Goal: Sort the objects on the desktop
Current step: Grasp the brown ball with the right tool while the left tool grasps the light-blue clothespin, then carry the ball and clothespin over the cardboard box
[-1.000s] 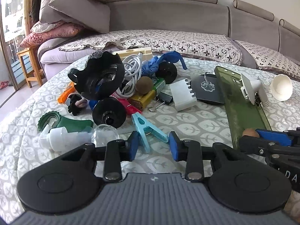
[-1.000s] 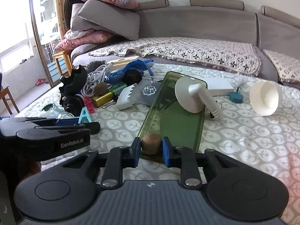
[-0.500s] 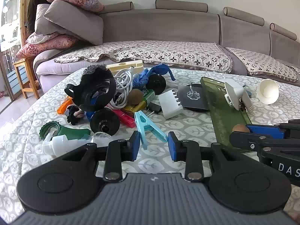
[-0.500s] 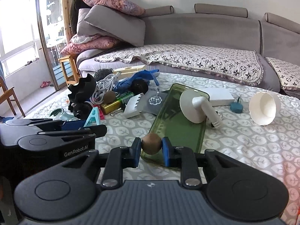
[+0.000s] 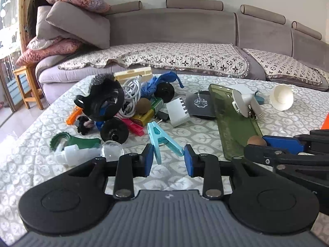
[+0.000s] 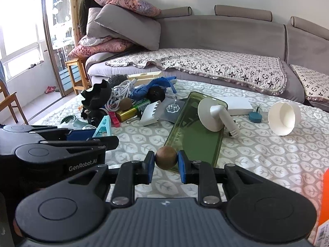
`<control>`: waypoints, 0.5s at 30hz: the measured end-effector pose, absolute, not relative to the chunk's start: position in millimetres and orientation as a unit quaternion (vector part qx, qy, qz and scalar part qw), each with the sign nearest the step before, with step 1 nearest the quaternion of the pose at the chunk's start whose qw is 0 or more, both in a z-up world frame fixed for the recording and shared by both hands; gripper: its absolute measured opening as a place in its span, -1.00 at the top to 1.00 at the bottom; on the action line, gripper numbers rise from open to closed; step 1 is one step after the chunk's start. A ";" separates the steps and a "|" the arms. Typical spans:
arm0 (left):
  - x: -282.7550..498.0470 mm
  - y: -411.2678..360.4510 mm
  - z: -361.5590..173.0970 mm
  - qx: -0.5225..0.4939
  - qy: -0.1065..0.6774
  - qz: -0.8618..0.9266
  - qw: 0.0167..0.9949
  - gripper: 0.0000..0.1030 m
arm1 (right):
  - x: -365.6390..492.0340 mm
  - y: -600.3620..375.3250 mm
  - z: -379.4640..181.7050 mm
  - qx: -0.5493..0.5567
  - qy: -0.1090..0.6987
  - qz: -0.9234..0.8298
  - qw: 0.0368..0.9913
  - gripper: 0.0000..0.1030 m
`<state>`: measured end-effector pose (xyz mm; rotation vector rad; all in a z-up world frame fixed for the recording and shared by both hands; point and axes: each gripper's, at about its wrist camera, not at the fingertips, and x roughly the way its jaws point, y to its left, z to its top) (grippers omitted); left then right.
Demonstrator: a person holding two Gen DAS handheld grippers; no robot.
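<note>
Left edge: the quilted table cover point(image 5: 30, 144) curves off toward the floor, with a wooden stool point(image 5: 26, 86) beyond it.
Clutter pile: a black wavy-rimmed piece point(image 5: 102, 100), white cable point(image 5: 131, 90), blue cloth point(image 5: 156, 82), second brown ball point(image 5: 143, 105) and battery point(image 5: 148, 115) crowd the left half of the table.
Open room, left: bare cover lies between the light-blue clothes peg point(image 5: 162, 140) and the green tray point(image 6: 195, 135).
Left gripper point(image 5: 168, 159): hovers tilted down over the cover near the peg, jaws parted, nothing between the blue pads.
Green tray: lies lengthwise mid-table; a white suction hook point(image 6: 213, 115) rests on its far half.
Right gripper point(image 6: 166, 164): tilted down above the tray's near end, clenched on the brown wooden ball point(image 6: 166, 157), which sits between both pads clear of the tray floor.
Open room, right: wide bare cover lies between the tray and the tipped white paper cup point(image 6: 284, 118); a teal cap point(image 6: 255, 117) lies between them farther back.
Right edge: an orange object point(image 6: 323, 201) cuts into view.
Change: a second ago the ball sat low against the tray's near end; now it is raised, and both grippers have lifted slightly. Jaw widths are unchanged.
</note>
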<state>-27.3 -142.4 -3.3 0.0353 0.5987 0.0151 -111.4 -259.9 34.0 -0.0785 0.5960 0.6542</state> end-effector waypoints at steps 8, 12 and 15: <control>-56.9 -147.6 21.7 0.011 0.290 -0.004 0.957 0.38 | -141.7 -274.6 51.8 -0.038 0.272 0.315 0.909 0.58; -69.6 -155.4 32.5 0.020 0.280 -0.019 0.960 0.38 | -155.3 -288.8 60.8 -0.038 0.263 0.306 0.914 0.58; -79.1 -165.3 40.0 0.026 0.269 -0.032 0.962 0.38 | -162.7 -306.0 71.3 -0.030 0.251 0.295 0.922 0.58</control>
